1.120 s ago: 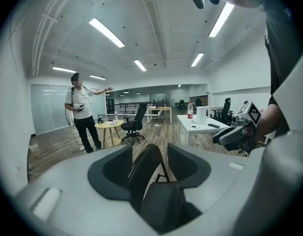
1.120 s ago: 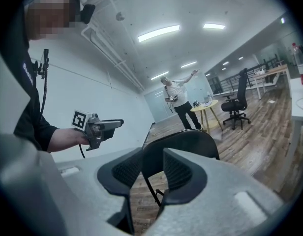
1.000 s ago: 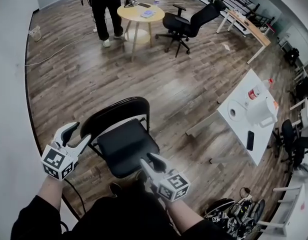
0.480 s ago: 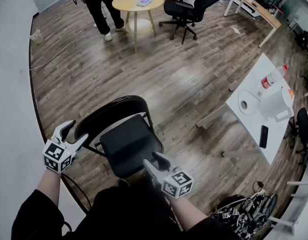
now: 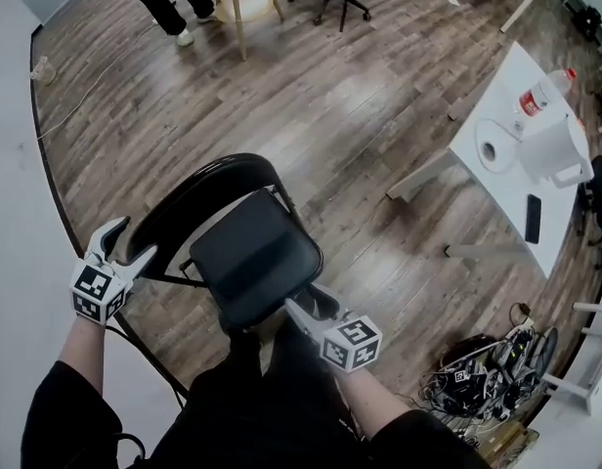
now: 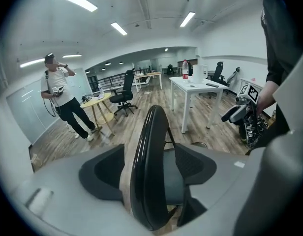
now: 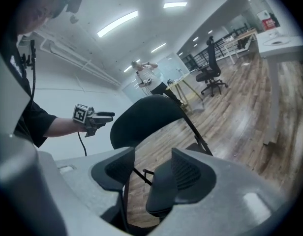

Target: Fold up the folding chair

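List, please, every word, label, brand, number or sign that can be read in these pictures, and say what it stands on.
No text is legible in any view.
Red label of the clear plastic bottle on the white rectangular table: too small and blurred to read.
Black-and-white square markers on the left gripper and right gripper cubes: patterns only, no letters.

White table (image 5: 511,189), bottle (image 5: 538,94), phone (image 5: 533,219)

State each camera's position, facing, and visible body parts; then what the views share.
Head view: on the head, steeply down at the folding chair; both forearms, left gripper, right gripper.
Left gripper view: on it, along just-opened jaws, backrest between; torso.
Right gripper view: on it, along just-opened jaws, seat edge between; left forearm.
Shared: the chair.
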Tool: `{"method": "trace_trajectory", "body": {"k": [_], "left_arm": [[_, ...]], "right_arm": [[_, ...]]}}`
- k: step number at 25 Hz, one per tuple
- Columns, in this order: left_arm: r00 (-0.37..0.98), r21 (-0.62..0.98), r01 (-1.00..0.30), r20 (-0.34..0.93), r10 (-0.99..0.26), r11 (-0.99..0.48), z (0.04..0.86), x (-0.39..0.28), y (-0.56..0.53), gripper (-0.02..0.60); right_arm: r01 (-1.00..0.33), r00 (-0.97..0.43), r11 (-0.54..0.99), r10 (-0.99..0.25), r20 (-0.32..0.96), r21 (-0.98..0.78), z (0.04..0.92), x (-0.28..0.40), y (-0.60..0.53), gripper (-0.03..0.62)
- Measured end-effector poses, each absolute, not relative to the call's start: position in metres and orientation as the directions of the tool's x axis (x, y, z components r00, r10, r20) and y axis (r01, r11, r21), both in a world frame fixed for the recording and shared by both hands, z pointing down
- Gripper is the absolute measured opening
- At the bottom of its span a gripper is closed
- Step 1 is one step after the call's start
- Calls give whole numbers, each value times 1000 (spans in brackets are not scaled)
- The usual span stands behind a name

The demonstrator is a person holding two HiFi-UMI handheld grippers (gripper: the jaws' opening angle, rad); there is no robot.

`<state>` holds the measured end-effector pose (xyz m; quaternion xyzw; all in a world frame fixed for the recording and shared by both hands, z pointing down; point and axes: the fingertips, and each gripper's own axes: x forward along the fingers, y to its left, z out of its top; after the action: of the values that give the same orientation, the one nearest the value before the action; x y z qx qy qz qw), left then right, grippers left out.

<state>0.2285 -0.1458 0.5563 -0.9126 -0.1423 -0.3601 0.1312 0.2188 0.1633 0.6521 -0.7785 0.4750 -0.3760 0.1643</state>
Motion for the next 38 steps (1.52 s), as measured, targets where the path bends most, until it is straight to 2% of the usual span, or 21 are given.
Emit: {"method": "trace_trajectory", "body": {"k": [2, 8, 13, 21, 30, 38], "left_arm": [[668, -125, 388, 721, 185, -913, 569, 230, -150, 330], [609, -98, 458, 759, 232, -883, 595, 231, -163, 342], [576, -72, 487, 775, 259, -870, 605, 237, -163, 348], [549, -62, 522, 787, 280, -851, 612, 248, -159, 350], [530, -33, 515, 797, 288, -856, 627, 247, -159, 350], [502, -18, 521, 815, 289, -853, 637, 240, -157, 348]], "right_arm": [[-598, 293, -551, -826, 481, -582, 676, 215, 171, 237], [-436, 388, -701, -712, 585, -564, 749, 211, 200, 272], [-301, 380, -749, -661, 646, -590, 808, 197, 206, 308], [-83, 357, -747, -641, 680, -660, 883, 179, 187, 358], [166, 377, -670, -635, 675, -723, 939, 184, 186, 393], [221, 402, -581, -678, 616, -783, 959, 199, 178, 396]]}}
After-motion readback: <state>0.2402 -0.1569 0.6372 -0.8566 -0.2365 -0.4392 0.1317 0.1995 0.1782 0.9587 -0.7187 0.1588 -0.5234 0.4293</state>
